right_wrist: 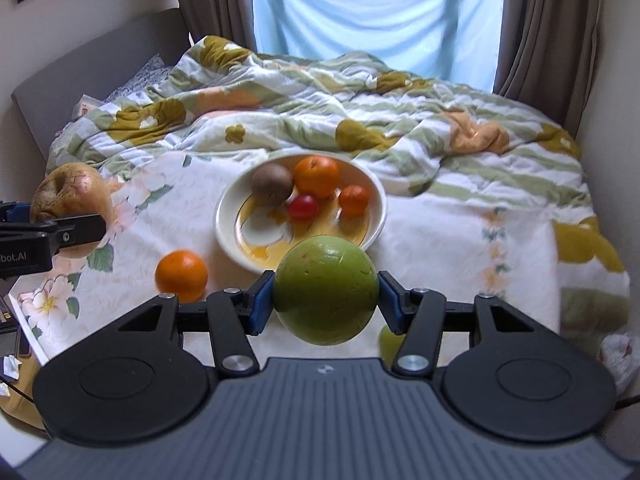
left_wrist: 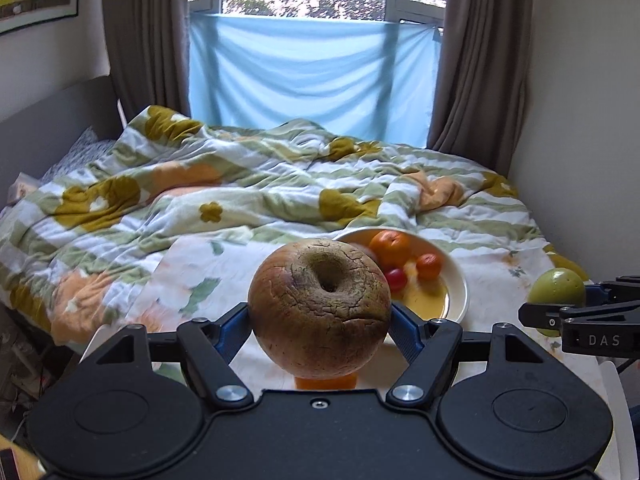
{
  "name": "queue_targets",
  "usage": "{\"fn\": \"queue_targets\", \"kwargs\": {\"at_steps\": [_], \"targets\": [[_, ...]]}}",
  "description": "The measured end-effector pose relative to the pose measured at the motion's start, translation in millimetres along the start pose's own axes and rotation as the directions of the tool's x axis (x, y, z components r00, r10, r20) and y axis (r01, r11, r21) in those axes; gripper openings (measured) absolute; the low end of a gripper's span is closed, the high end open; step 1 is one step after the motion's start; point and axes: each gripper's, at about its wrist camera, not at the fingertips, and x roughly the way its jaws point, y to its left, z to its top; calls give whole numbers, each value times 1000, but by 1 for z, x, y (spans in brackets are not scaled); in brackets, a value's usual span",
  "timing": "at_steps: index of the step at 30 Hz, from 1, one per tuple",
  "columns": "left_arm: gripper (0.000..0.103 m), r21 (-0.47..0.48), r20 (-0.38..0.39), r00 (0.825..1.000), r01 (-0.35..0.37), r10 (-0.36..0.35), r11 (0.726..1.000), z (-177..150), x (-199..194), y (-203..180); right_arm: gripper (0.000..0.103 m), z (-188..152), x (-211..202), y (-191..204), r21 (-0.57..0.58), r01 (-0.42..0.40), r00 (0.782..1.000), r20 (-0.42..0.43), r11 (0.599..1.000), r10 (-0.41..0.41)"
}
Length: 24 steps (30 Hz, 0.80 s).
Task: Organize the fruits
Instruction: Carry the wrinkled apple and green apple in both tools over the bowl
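My left gripper (left_wrist: 320, 322) is shut on a brown, cracked apple (left_wrist: 320, 306), held above the bed. In the right wrist view the same brown apple (right_wrist: 72, 196) shows at the far left in the left gripper (right_wrist: 60, 236). My right gripper (right_wrist: 326, 304) is shut on a green round fruit (right_wrist: 326, 290), also lifted; the green fruit (left_wrist: 558, 290) appears at the right edge of the left wrist view. A white bowl (right_wrist: 228, 216) ahead holds an orange (right_wrist: 317, 176), a brown fruit (right_wrist: 272, 184), a small red fruit (right_wrist: 303, 207) and a small orange fruit (right_wrist: 353, 199). A loose orange (right_wrist: 182, 274) lies left of the bowl.
The bowl (left_wrist: 456, 276) rests on a floral cloth (right_wrist: 440, 232) over the bed, with a rumpled flowered quilt (right_wrist: 320, 96) behind it. Another green fruit (right_wrist: 390, 340) peeks out below my right gripper. A grey headboard (right_wrist: 80, 72), curtains and a window stand beyond.
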Motion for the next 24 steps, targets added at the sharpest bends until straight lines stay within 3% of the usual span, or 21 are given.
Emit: {"fn": "queue_targets", "kwargs": {"at_steps": [12,24], "targets": [[77,81,-14,995,104,-103,991,36,58,-28,69,37,11,-33,61,49,998,40,997,-52],[77,130,-136,974,201,-184,971,37,134,-50,69,52,47,-53,116,100,995,10,988,-102]]}}
